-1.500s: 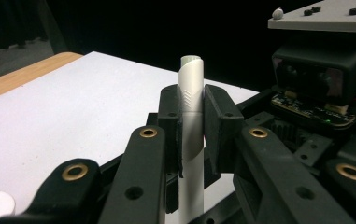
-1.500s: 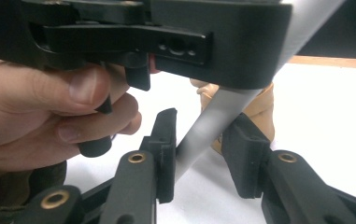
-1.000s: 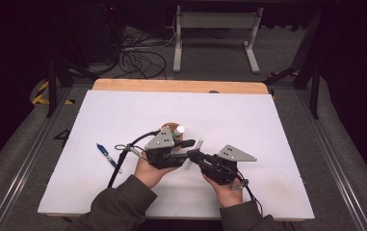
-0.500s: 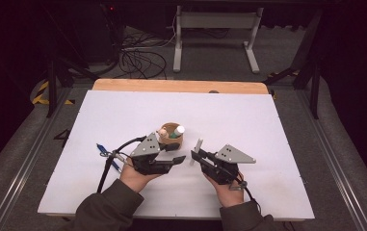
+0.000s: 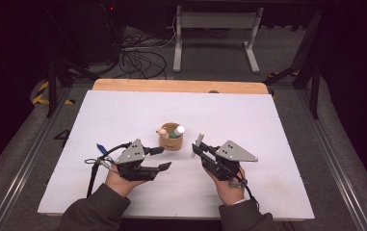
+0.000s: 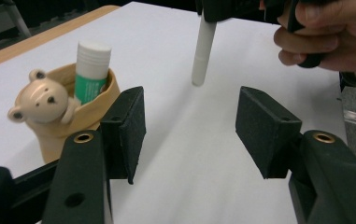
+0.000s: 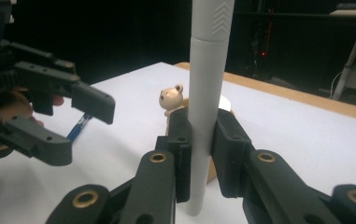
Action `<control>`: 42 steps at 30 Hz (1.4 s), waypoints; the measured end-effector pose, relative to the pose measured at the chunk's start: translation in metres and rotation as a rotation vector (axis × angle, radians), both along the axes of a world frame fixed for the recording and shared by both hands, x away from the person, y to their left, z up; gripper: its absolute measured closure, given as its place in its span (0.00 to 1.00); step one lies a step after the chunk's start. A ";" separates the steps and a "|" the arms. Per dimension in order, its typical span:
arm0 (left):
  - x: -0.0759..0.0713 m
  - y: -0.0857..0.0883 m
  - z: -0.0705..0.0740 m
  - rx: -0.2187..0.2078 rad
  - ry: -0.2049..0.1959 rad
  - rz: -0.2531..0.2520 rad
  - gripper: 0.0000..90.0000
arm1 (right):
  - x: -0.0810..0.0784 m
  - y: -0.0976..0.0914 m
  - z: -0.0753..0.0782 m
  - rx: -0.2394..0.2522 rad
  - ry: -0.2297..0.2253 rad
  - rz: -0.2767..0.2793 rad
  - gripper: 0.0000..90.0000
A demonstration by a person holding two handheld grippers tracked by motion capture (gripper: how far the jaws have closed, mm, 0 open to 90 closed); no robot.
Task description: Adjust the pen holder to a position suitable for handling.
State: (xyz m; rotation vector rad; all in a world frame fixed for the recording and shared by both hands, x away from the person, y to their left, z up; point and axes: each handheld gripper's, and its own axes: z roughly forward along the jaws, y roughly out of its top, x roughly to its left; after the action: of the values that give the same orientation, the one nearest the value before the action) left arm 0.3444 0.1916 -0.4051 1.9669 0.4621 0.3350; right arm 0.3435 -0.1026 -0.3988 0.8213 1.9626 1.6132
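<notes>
A tan bear-shaped cup (image 5: 170, 139) (image 6: 52, 133) stands mid-table with a white-capped green glue stick (image 5: 177, 130) (image 6: 91, 65) upright in it. My left gripper (image 5: 163, 159) (image 6: 189, 126) hovers just left of and nearer than the cup. Its jaws have just been opening and stand open with nothing between them. My right gripper (image 5: 195, 150) (image 7: 199, 140) is shut on a white pen (image 5: 199, 143) (image 7: 208, 84) (image 6: 202, 51), held upright to the right of the cup with its lower end close to the table.
A blue pen (image 5: 101, 148) (image 7: 78, 126) lies on the white board (image 5: 268, 144) behind the left gripper. A wooden strip (image 5: 181, 85) runs along the far edge. Beyond it are a metal stand and cables on the floor.
My left gripper has pulled back from the cup toward the near left and its jaws have spread. The glue stick now stands free in the cup. The right gripper has stayed put.
</notes>
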 end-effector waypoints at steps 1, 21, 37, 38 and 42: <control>-0.001 0.003 -0.001 0.002 0.003 0.003 0.46 | 0.000 0.001 0.001 0.003 -0.005 0.001 0.88; -0.013 0.052 -0.018 0.040 0.007 0.083 0.36 | 0.027 0.036 0.019 0.024 -0.105 0.012 0.88; -0.018 0.067 -0.024 0.025 -0.009 0.107 0.36 | 0.061 0.063 0.010 0.036 -0.144 0.008 0.88; -0.018 0.068 -0.024 0.023 -0.006 0.112 0.36 | 0.062 0.065 0.009 0.033 -0.138 0.004 0.88; -0.018 0.072 -0.024 0.016 -0.009 0.126 0.36 | 0.068 0.071 0.005 0.013 -0.139 -0.005 0.88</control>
State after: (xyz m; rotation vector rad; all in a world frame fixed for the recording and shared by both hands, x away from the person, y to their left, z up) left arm 0.3265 0.2639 -0.4291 1.9552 0.5801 0.4280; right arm 0.4110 -0.0317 -0.3938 0.6985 1.8540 1.6357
